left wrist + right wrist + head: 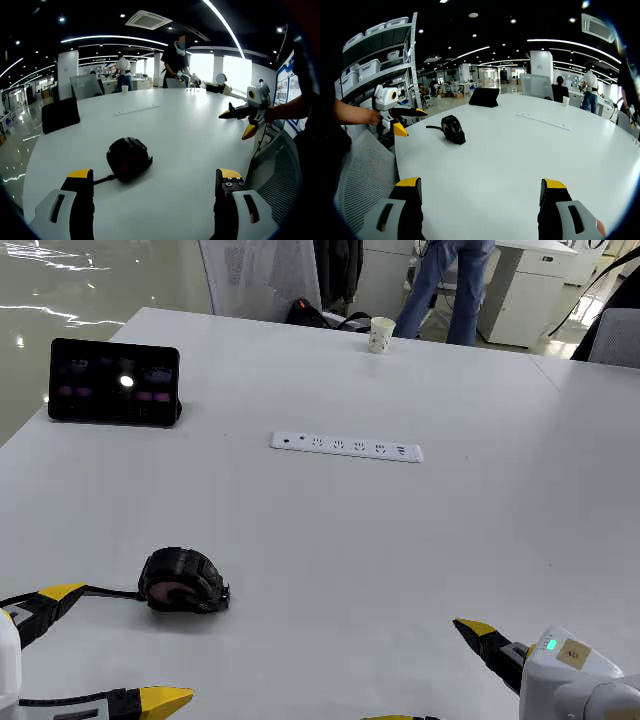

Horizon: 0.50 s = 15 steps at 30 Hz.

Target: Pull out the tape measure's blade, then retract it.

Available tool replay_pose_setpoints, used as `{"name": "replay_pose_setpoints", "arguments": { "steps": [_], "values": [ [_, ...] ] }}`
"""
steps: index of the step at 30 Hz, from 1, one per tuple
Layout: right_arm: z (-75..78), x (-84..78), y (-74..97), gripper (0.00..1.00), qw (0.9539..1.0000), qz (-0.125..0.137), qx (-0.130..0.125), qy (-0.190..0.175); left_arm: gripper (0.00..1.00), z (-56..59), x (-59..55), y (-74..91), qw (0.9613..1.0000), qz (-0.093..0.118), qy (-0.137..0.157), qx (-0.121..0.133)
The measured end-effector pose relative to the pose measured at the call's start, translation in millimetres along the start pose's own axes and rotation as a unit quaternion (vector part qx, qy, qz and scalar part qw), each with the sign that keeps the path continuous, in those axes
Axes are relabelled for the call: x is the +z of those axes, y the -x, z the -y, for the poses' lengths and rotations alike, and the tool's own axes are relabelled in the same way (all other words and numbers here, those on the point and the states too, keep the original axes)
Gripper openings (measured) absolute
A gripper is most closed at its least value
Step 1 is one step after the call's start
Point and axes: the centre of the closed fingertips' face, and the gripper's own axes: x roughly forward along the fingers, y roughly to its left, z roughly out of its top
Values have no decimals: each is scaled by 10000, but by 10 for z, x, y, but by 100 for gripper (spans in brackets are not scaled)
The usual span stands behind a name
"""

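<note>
while the black tape measure [183,581] rests on the white tabletop [400,540] towards its near left side, the left tongs [112,646] stand wide apart just beside it, gripping nothing; a thin black strap runs from the case to 1 jaw tip, contact unclear. the right tongs [437,673] are also spread apart, well off to the right above the tabletop. farther back lie a power strip [346,446], a dark tablet [114,381] and a paper cup [381,334]

1. The black-jawed, yellow-tipped left gripper [154,175] has pale grey plastic jaw mounts.
2. The matching right gripper [481,183] has a white housing with a small green light [550,644] and a tan square sticker [573,651].
3. Clothing looks dark, possibly short-sleeved.
</note>
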Motion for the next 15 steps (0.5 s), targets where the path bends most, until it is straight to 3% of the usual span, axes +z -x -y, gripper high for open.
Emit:
{"name": "replay_pose_setpoints", "arguments": {
  "steps": [15],
  "values": [
    [7, 15, 5, 99, 9999, 28, -1, 122, 99, 3, -5, 4, 10000, -14, -12, -9]
  ]
}}
